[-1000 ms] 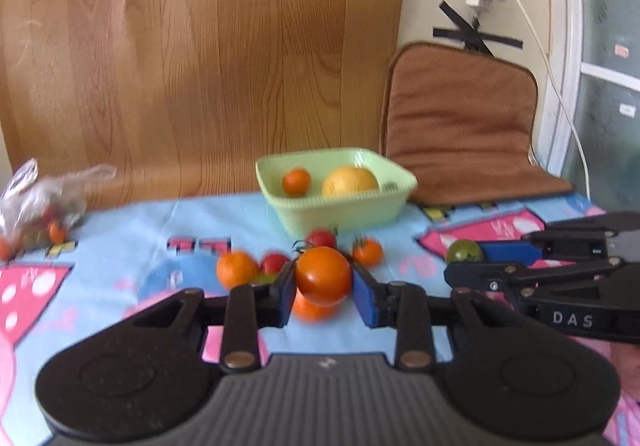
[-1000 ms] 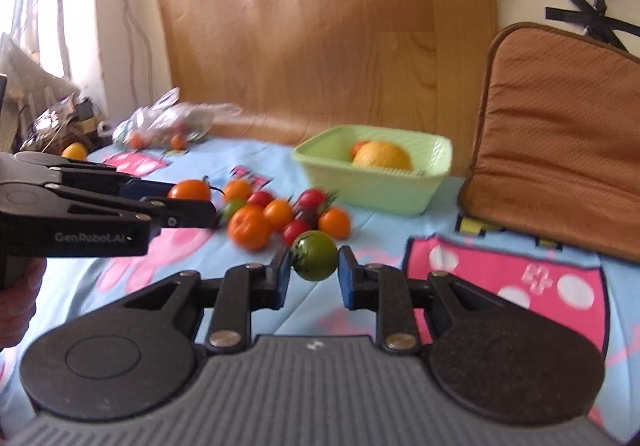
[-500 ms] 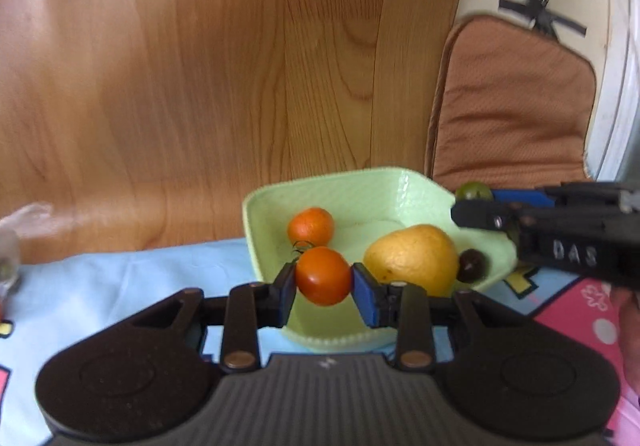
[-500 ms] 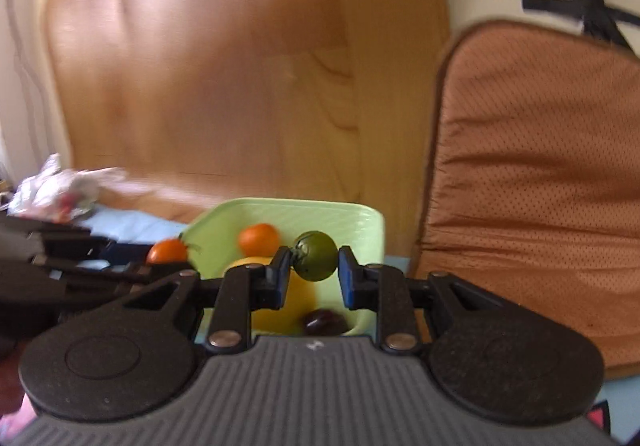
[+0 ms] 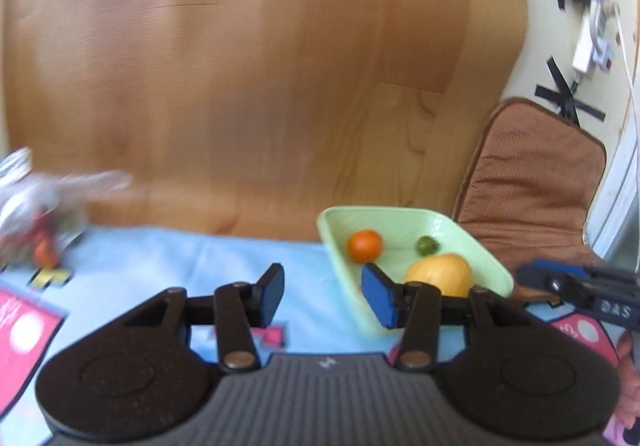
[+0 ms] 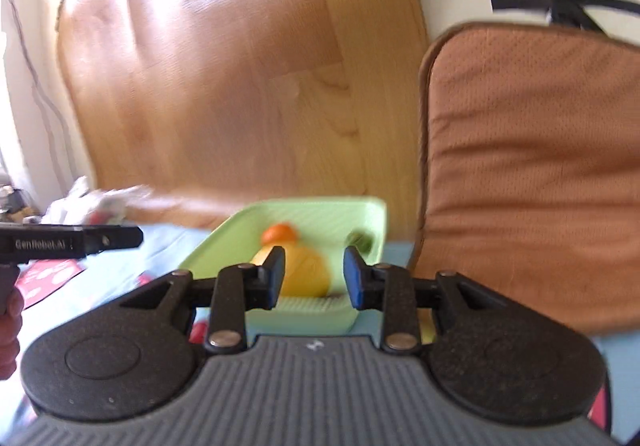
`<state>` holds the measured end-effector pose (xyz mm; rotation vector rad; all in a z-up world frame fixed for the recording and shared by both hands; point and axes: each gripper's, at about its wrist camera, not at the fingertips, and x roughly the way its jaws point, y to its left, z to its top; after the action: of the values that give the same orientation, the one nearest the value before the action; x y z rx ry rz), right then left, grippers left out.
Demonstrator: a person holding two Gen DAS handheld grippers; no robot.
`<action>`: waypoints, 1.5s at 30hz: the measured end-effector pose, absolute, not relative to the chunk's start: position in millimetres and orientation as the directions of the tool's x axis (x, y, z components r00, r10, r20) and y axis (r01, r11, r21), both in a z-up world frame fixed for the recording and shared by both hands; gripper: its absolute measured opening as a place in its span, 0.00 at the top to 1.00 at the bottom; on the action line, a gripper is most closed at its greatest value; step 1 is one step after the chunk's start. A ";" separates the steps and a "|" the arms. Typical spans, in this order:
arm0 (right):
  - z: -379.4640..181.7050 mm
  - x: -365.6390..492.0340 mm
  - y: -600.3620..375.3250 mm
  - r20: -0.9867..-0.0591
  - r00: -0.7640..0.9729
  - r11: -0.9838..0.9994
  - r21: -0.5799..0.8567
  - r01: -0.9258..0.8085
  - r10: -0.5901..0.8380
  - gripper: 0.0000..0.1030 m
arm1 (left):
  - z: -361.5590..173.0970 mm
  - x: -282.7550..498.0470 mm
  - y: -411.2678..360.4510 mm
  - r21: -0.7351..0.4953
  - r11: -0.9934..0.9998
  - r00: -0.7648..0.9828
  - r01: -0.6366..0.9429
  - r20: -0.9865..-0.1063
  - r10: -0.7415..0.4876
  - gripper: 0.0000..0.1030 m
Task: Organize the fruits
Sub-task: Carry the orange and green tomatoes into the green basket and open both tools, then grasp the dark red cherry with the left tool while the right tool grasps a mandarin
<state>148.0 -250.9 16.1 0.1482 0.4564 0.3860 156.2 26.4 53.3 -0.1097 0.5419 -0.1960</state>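
Both grippers' jaws are opening with nothing between them: the left gripper, marked "GenRobot.AI", and the right gripper, marked "DAS". In the green bowl the orange tomato lies at 10 o'clock and the green one at 12 from the yellow fruit.

A glossy wood-grain panel backs a perforated brown fabric cushion, a smooth pale-green plastic bowl, crinkled clear plastic bag and matt printed tablecloth.
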 end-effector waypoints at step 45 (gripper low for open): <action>-19.4 -34.3 -198.2 -0.486 0.747 0.867 0.045 -0.496 0.453 0.60 | -4.4 -30.3 -20.2 -0.060 0.919 0.741 0.390 -0.572 -0.352 0.71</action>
<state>-34.3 -198.2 -19.4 -0.0892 0.5082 0.5201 -30.3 -20.2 -4.4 0.0656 0.6142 -0.4070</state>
